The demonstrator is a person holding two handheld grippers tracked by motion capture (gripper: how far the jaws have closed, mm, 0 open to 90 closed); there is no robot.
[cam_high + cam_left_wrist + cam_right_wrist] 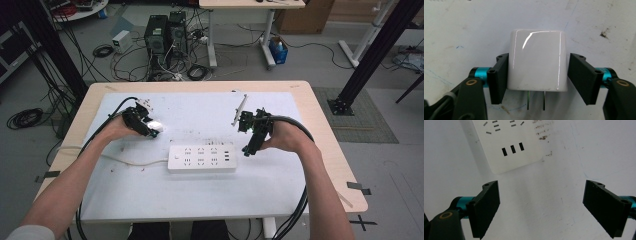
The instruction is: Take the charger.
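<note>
The glossy white plastic plug adapter (537, 60), light, rigid and slippery, sits between the left gripper (537, 80)'s nearly closed jaws, best gripped on its flat sides; the right gripper (541, 207)'s jaws gape empty.

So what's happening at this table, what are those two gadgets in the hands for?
A person sits at a table with a two-jaw gripper in each hand. The left gripper has its jaws around a white plug-in charger, one jaw touching its side, the other with a slight gap, the two metal prongs sticking out toward the camera. The right gripper hangs open and empty just beside a white power strip lying mid-table. The charger is not yet plugged into the strip.
</note>
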